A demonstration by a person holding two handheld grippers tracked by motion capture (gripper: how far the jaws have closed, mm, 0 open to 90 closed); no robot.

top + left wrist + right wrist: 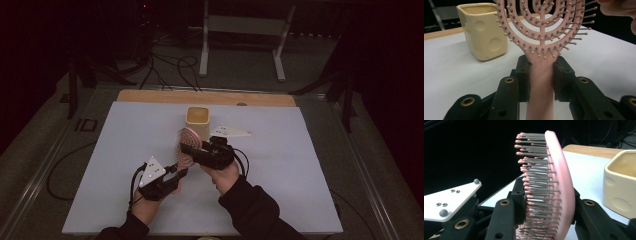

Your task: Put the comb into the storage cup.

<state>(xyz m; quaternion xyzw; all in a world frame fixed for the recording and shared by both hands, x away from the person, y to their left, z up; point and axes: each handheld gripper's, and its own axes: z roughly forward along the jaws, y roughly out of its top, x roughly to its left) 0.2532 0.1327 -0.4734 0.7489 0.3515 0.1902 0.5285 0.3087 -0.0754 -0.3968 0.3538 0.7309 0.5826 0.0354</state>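
Both tongs clamp pink vented plastic hairbrush [541, 37]: left [541, 75] handle, right [546, 202] bristled head

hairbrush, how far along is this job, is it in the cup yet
Done: the pink hairbrush is lifted off the table. In hand: the left gripper clamps its handle, and the right gripper has its jaws shut across the bristled head, so both grip it at once. Left: the yellow cup stands just behind, and the brush is not in it. Going into the cup seems the likely next step, though that is a guess.
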